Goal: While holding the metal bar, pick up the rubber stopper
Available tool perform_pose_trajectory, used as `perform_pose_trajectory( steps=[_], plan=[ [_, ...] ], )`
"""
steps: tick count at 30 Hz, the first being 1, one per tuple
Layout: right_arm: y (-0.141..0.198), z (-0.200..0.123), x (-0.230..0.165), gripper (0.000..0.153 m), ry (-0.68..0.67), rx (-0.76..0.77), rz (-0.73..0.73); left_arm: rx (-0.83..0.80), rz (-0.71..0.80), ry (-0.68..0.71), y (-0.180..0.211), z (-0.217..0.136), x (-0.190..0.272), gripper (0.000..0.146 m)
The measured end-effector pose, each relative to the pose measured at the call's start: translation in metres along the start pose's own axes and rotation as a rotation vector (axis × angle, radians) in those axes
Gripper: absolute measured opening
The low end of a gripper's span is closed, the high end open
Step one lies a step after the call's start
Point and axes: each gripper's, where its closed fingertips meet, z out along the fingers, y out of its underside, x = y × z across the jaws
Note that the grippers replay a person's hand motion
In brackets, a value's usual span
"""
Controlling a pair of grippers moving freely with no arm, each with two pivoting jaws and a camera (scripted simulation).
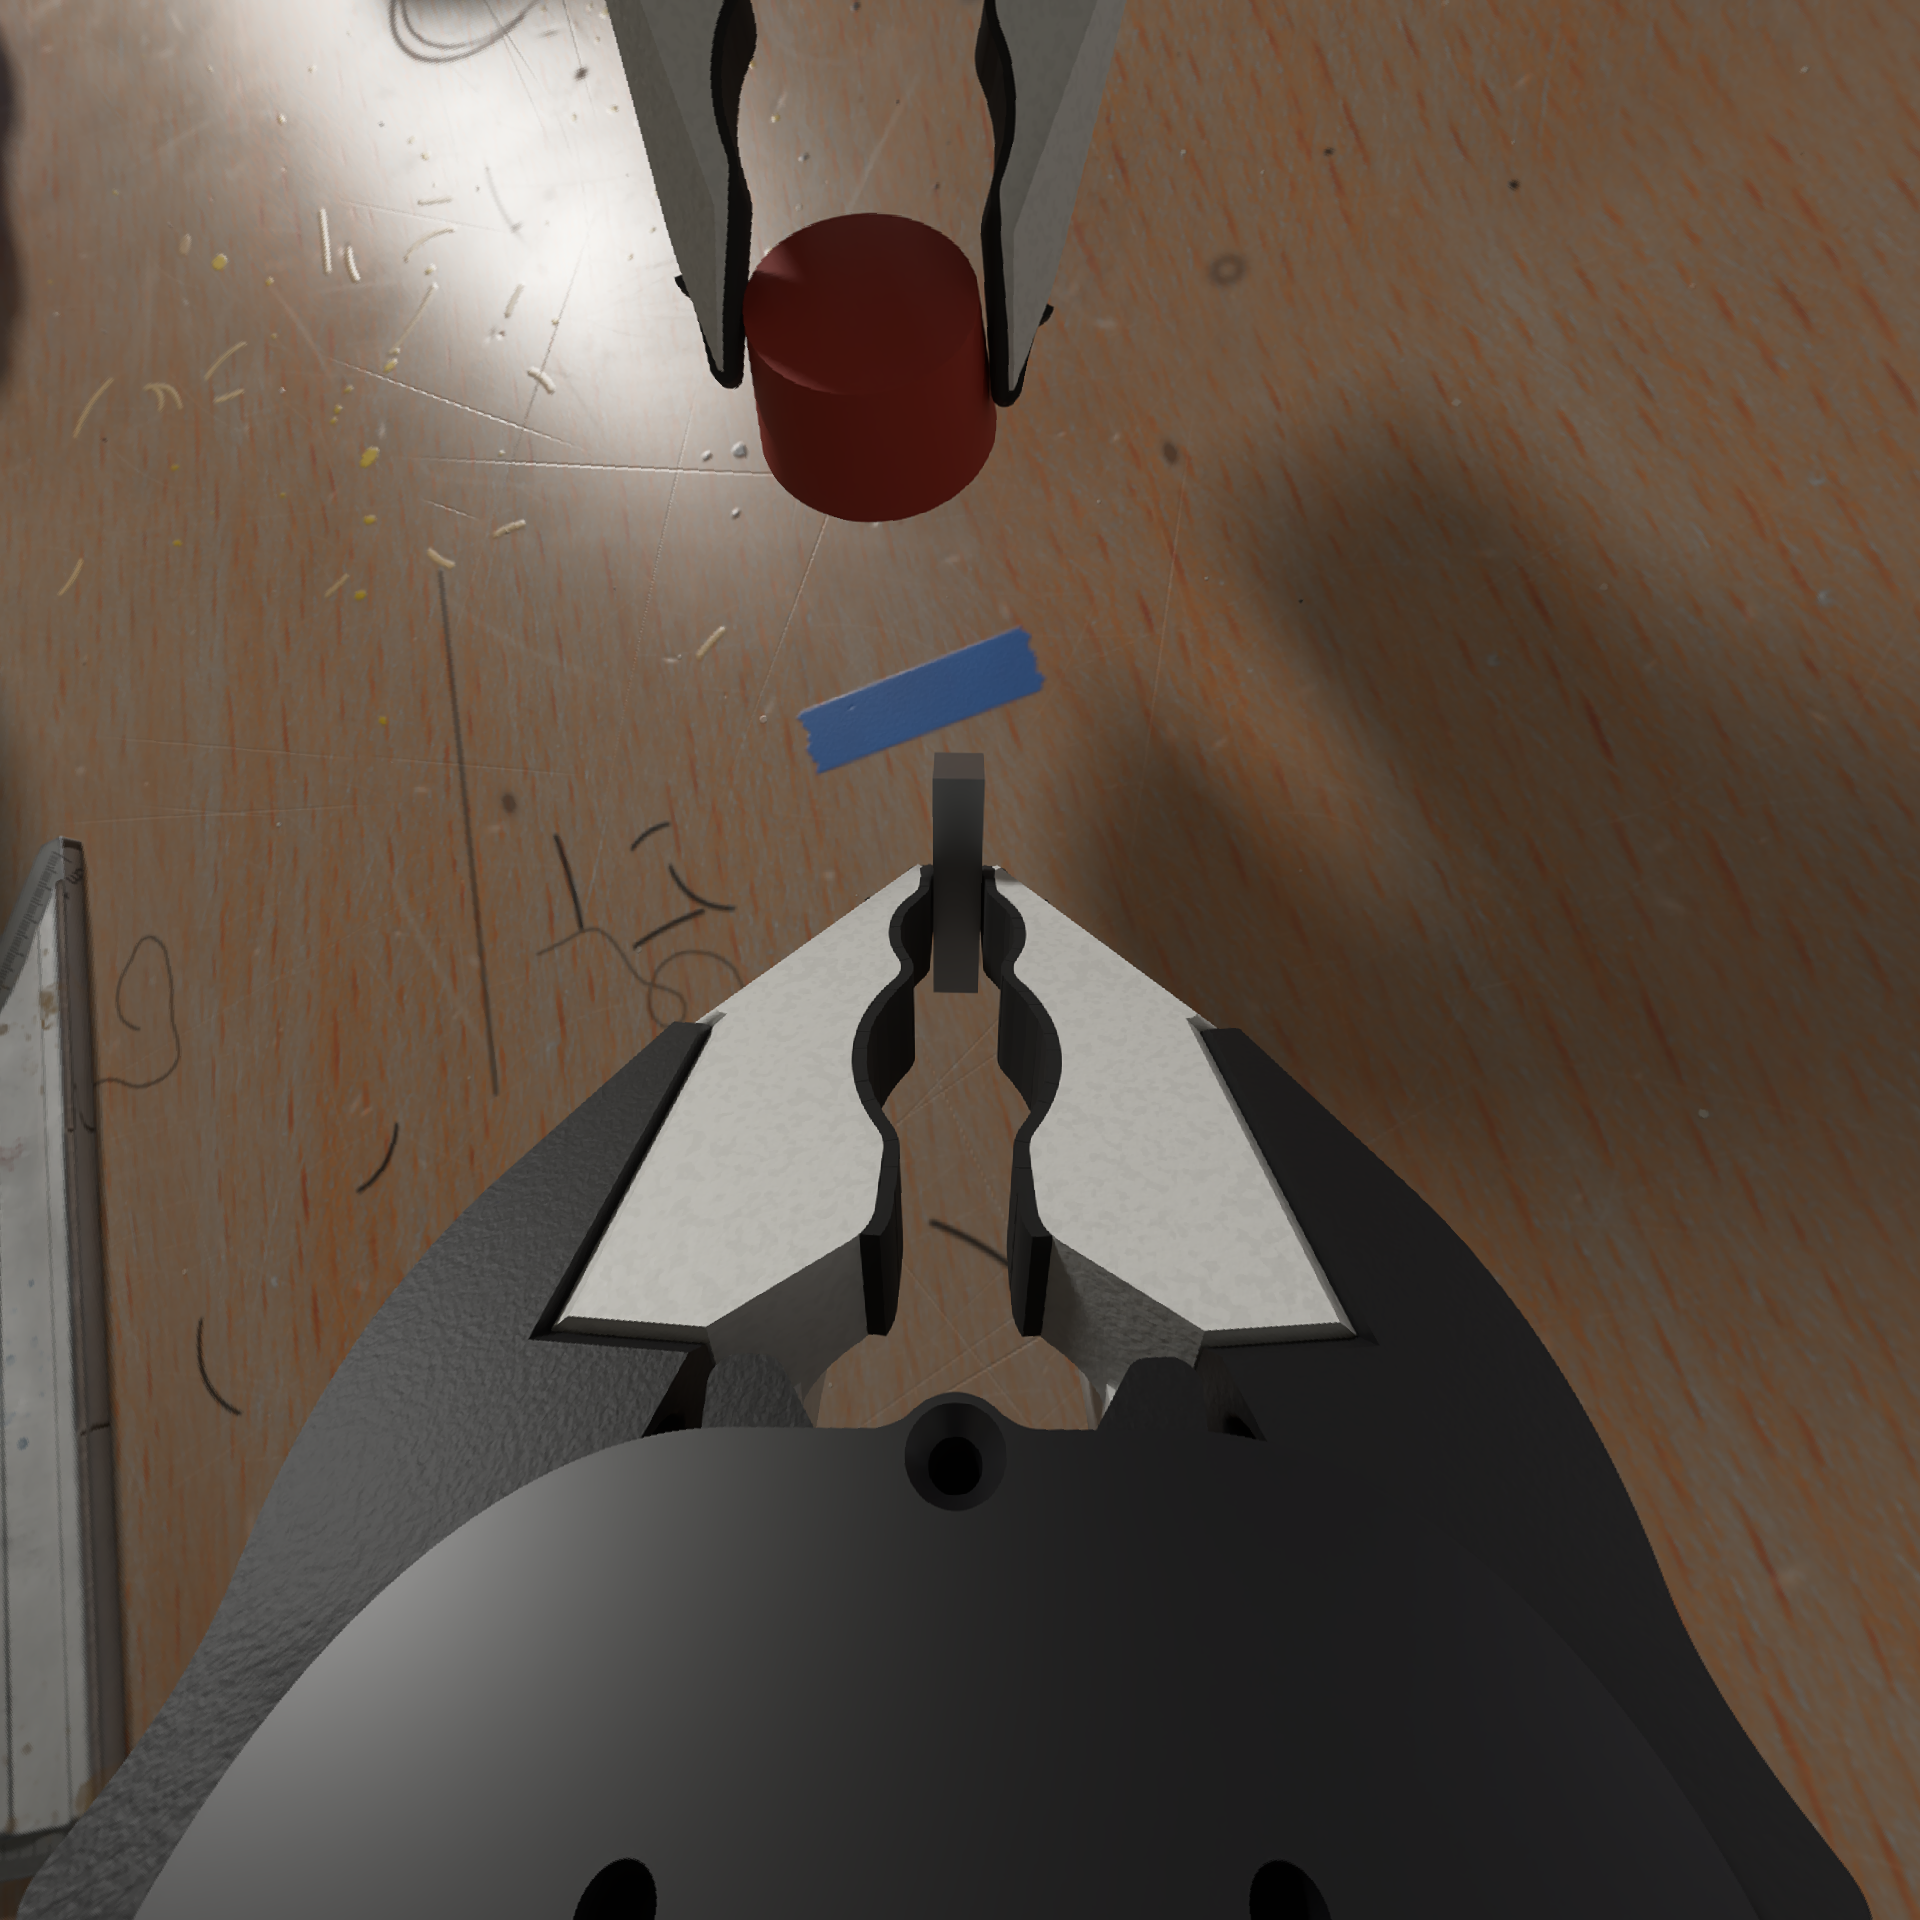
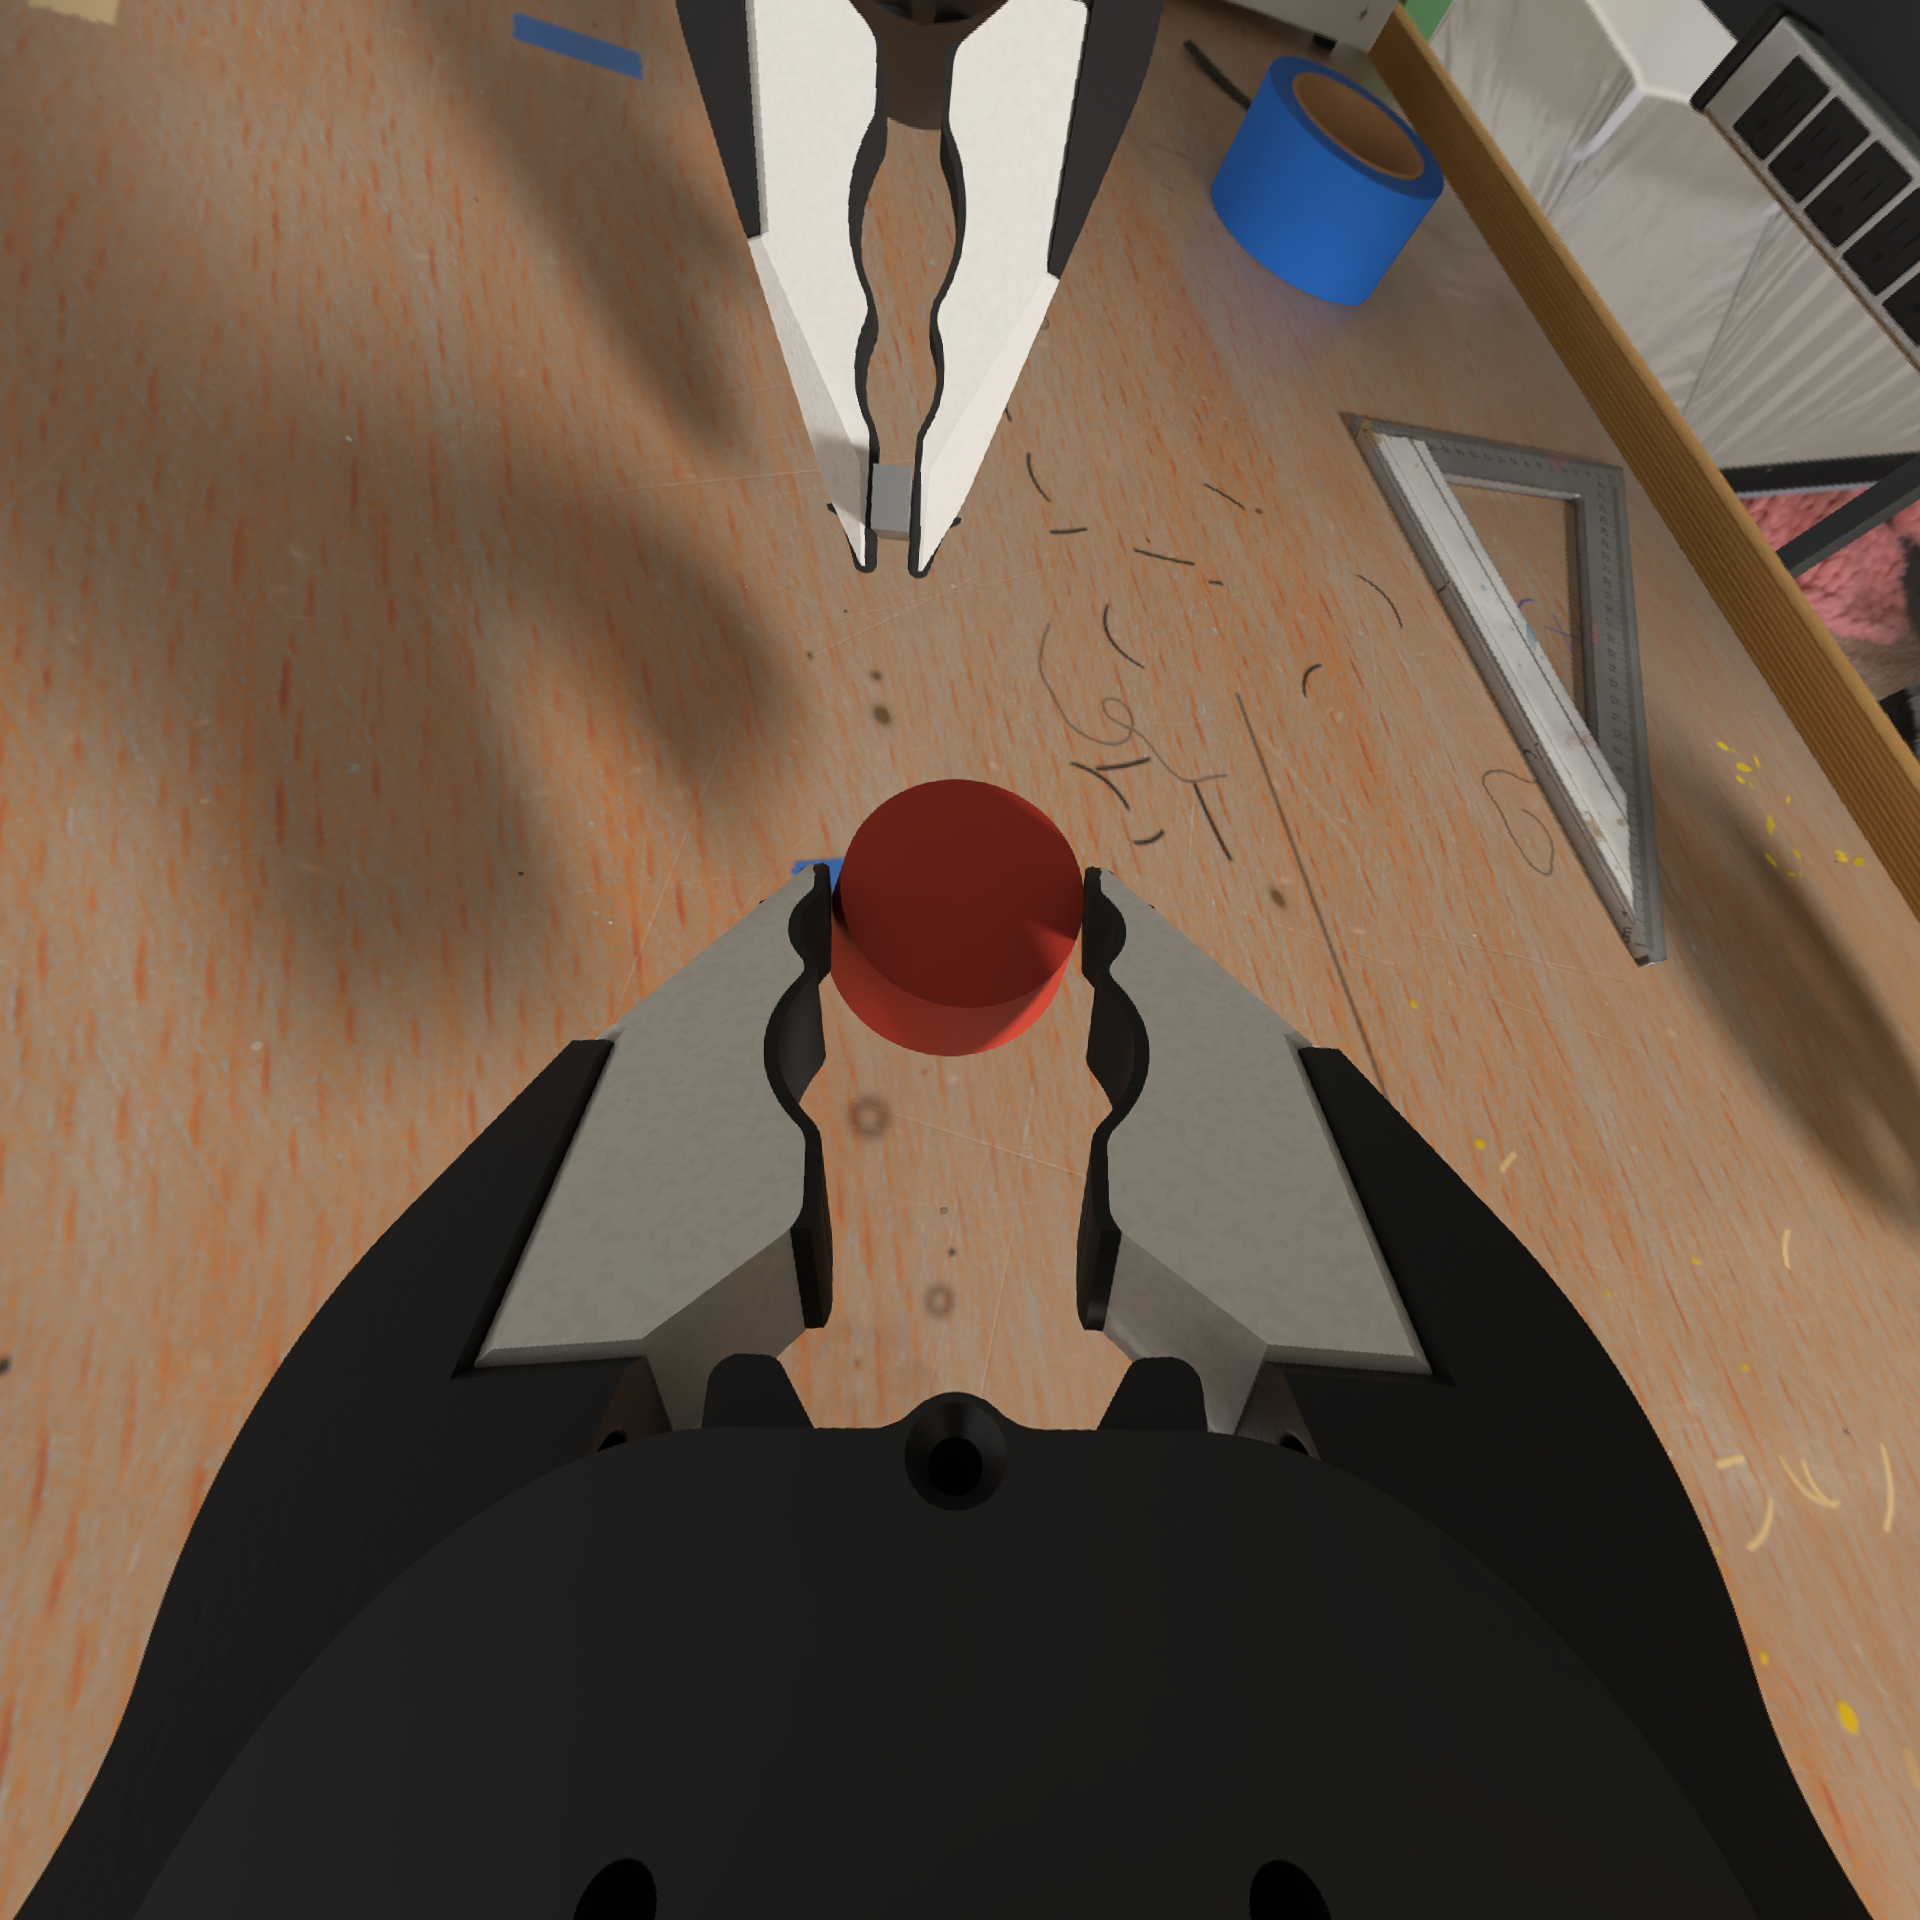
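Note:
My left gripper (image 1: pixel 957 883) is shut on a short dark grey metal bar (image 1: pixel 958 831) that stands up between its fingertips, above the wooden table. It also shows in the right wrist view (image 2: pixel 890 551), with the bar (image 2: pixel 891 499) pinched near the tips. My right gripper (image 2: pixel 956 894) is shut on a dark red rubber stopper (image 2: pixel 956 914), a stubby cylinder held by its sides. In the left wrist view the right gripper (image 1: pixel 868 364) comes in from the top with the stopper (image 1: pixel 868 374) between its tips, held above the table.
A strip of blue tape (image 1: pixel 920 698) lies on the wooden table (image 1: pixel 1455 831) between the grippers. A blue tape roll (image 2: pixel 1325 177) and a metal set square (image 2: pixel 1538 644) sit at the right, near the table's edge (image 2: pixel 1662 436). Wood shavings and pencil marks are scattered around.

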Motion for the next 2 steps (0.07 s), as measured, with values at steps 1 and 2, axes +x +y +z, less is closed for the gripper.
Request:
perform_pose_trajectory(
  steps=[1, 2],
  plan=[
    [0.0005, 0.0001, -0.0001, 0.048, 0.000, 0.009, 0.004, -0.010, 0.001, 0.003, -0.0002, 0.0003, 0.0001, 0.008],
    [0.0015, 0.0002, -0.0001, 0.048, -0.001, 0.005, 0.006, -0.019, 0.005, 0.004, -0.0004, 0.0008, 0.0003, 0.008]
  ],
)
